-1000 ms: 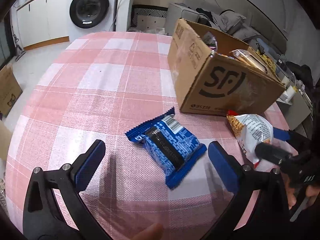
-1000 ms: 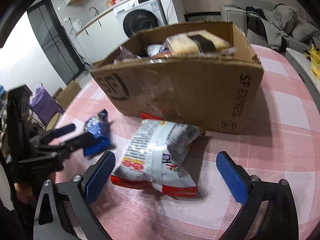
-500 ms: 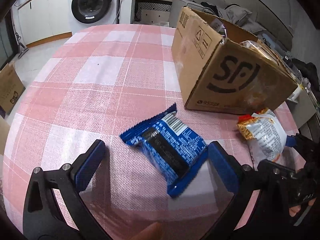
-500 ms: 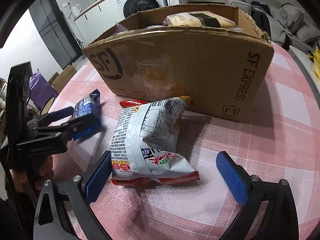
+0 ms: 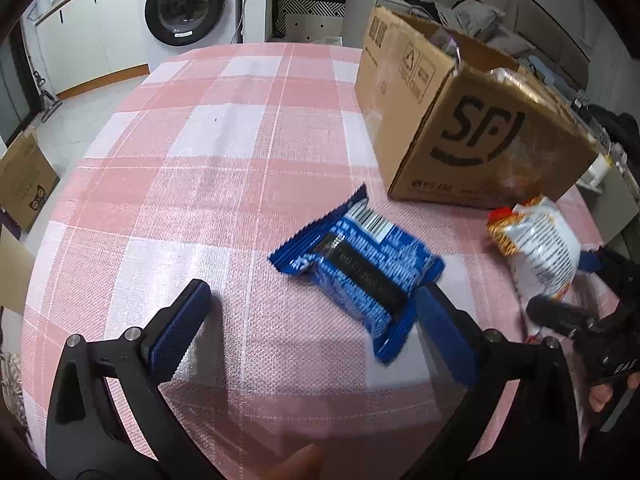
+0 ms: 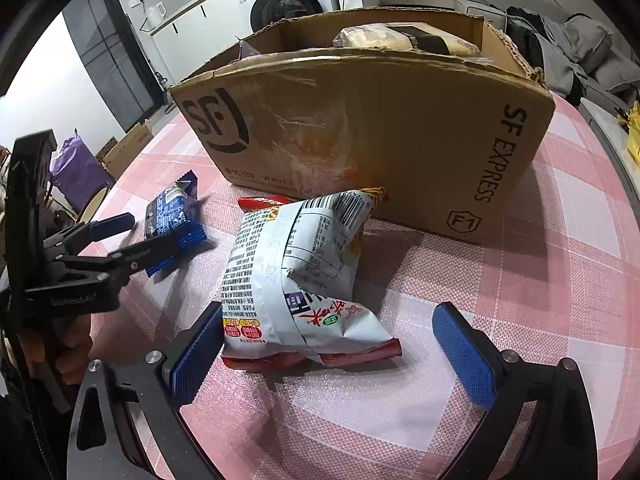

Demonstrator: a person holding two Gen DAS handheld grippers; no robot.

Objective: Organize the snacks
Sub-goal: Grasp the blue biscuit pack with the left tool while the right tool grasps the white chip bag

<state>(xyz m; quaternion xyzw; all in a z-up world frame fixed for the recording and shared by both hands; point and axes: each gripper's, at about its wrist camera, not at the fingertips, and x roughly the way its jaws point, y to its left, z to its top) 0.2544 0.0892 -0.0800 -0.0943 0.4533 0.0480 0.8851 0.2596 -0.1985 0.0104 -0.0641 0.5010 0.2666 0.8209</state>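
Note:
A blue snack packet lies on the pink checked tablecloth; the same blue packet shows at the left of the right wrist view. My left gripper is open around its near end, the right pad touching the packet's corner. A white and red snack bag lies in front of the open SF cardboard box; that bag also shows beside the box in the left wrist view. My right gripper is open, straddling the bag's near end. The box holds several snacks.
A washing machine and white cabinets stand beyond the table's far edge. Flat cardboard leans on the floor at left. Grey clothes lie on a sofa behind the box. A hand holds the left gripper's handle.
Both grippers have moved forward and lower toward their packets. The blue packet now sits against the left gripper's right pad, and the white bag lies between the right gripper's pads.

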